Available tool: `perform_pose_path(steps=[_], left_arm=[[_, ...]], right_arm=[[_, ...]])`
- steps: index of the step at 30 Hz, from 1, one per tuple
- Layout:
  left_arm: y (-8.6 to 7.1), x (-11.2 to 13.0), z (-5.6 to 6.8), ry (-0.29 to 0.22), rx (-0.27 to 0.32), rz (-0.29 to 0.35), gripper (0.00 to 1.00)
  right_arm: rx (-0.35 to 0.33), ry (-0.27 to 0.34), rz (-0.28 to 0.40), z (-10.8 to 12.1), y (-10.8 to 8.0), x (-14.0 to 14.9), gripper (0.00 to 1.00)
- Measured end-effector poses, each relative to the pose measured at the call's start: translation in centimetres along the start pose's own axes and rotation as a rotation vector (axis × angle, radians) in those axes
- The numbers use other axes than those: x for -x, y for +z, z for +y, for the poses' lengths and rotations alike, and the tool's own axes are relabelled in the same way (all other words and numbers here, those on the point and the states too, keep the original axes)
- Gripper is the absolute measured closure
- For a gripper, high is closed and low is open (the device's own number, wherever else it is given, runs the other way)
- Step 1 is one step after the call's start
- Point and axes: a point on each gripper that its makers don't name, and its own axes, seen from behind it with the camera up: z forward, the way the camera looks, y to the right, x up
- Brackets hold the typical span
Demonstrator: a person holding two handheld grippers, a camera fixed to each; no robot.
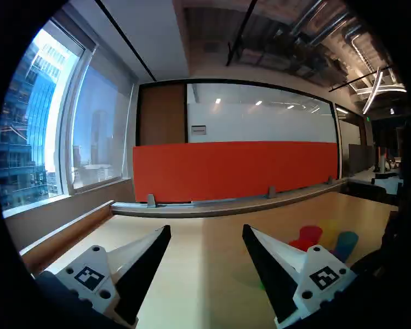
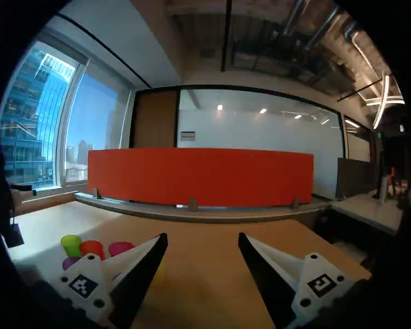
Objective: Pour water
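Note:
Several small coloured cups stand on the wooden table. In the left gripper view a red cup (image 1: pixel 309 236), a yellow cup (image 1: pixel 330 229) and a blue cup (image 1: pixel 347 244) are clustered at the right, partly behind my right finger. My left gripper (image 1: pixel 206 227) is open above bare table with nothing between its fingers. In the right gripper view a green cup (image 2: pixel 71 244), a red cup (image 2: pixel 92 249) and a pink cup (image 2: pixel 119 248) sit at the lower left, just beyond the left finger. My right gripper (image 2: pixel 203 234) is open too and holds nothing.
An orange divider panel (image 2: pixel 200 175) runs along the table's far edge, with a glass wall behind it. Tall windows (image 1: pixel 35 137) line the left side above a wooden ledge. A dark object (image 2: pixel 3 203) stands at the far left of the table. Another desk (image 2: pixel 370 211) lies to the right.

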Motion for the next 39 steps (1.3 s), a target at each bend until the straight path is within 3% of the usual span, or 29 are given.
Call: perform_pose_path(steps=[8,15,27,39], left_arm=[[0.7,-6.3,0.8,-0.03,0.048,0.009,0.03],[0.7,-10.6,2.2,-0.016,0.117,0.013,0.03],[0.9,-11.5,4.1,0.015,0.196,-0.003,0.03],[0.0,-11.6,7.6,-0.056,0.398,-0.027,0.03]], right_arm=[[-0.043,-0.048,-0.012,-1.4,-0.4,-2.9,0.0],[-0.074,-0.043,-0.013,-2.0,-0.6,-6.0,0.0],[-0.136,-0.012,-0.02,-2.6,-1.1,-6.7,0.0],[-0.375,0.038,-0.002,-6.5,-2.8,-8.5,0.0]])
